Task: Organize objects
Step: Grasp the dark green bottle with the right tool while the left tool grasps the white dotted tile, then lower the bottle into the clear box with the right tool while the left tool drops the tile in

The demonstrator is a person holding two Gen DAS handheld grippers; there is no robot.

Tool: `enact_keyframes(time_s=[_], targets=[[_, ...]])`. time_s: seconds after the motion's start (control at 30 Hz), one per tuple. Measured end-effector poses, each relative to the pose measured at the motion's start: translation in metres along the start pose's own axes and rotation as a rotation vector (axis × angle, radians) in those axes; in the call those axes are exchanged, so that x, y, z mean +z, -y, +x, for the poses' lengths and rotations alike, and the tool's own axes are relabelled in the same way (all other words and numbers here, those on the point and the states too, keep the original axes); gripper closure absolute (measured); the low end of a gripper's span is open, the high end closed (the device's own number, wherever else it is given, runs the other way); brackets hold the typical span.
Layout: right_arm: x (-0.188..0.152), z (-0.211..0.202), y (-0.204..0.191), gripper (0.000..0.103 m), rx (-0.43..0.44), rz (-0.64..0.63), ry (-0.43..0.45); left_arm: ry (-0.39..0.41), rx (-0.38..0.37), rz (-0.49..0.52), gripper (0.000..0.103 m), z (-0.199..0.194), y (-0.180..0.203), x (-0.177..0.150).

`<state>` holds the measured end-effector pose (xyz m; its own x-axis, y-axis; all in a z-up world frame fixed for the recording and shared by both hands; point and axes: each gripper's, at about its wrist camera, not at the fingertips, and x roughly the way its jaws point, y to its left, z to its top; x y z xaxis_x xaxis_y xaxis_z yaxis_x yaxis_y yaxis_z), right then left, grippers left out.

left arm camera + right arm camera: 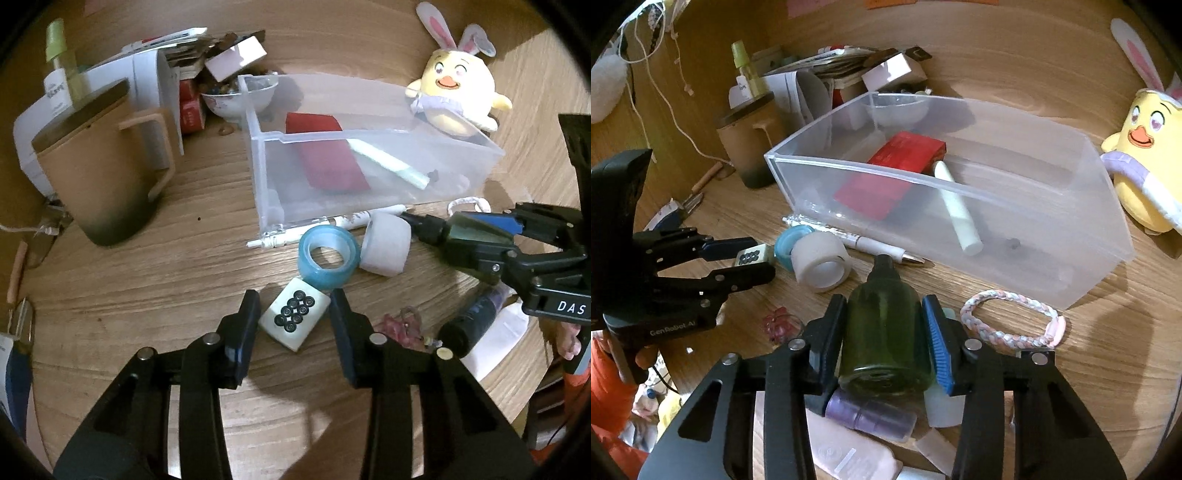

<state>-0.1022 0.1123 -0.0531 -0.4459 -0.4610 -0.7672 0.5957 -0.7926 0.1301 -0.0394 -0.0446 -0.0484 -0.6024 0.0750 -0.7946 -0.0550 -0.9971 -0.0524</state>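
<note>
A white mahjong tile (294,318) with black circles lay on the wooden table (147,280), sitting between the two black fingers of the left gripper (294,314). The fingers touched the tile's corners, pinching it. Just beyond the tile stood a blue tape roll (328,260) touching a white tape roll (386,244), with a white pen (317,225) behind them along the front wall of a clear plastic bin (369,177).

The right gripper (885,328) was clamped on a dark green bottle (884,332) that lay on the table with its black cap pointing toward the bin. A braided bracelet (1015,319) lay just right of that gripper, near the bin's corner.

Inside the bin were a red box (897,166) and a pale tube (956,214). A yellow plush chick with bunny ears (456,92) sat at the bin's far right side. A tan mug (96,173) stood well to the left.
</note>
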Motion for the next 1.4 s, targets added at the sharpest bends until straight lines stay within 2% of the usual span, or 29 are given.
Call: enact_keyframes(time_s=[0.27,0.63,1.0,1.1,1.4], targets=[[-0.001,-0.031,0.002,0.064,-0.011,0.023,0.067,0.057,-0.015,-0.059,0.065,-0.021,-0.007,0.002],[0.007,-0.082,0.004,0.064,-0.036,0.032,0.204,0.187,-0.026,-0.054,0.065,-0.059,0.005,0.026],[0.026,-0.107,0.012,0.064,-0.055,0.049,0.307,0.302,-0.040,-0.039,0.065,-0.084,0.018,0.054],[0.034,-0.108,0.015,0.064,-0.067,0.057,0.325,0.316,-0.024,-0.032,0.065,-0.081,0.020,0.063],[0.058,-0.105,0.029,0.064,-0.092,0.070,0.352,0.310,-0.043,-0.039,0.065,-0.064,0.026,0.090]])
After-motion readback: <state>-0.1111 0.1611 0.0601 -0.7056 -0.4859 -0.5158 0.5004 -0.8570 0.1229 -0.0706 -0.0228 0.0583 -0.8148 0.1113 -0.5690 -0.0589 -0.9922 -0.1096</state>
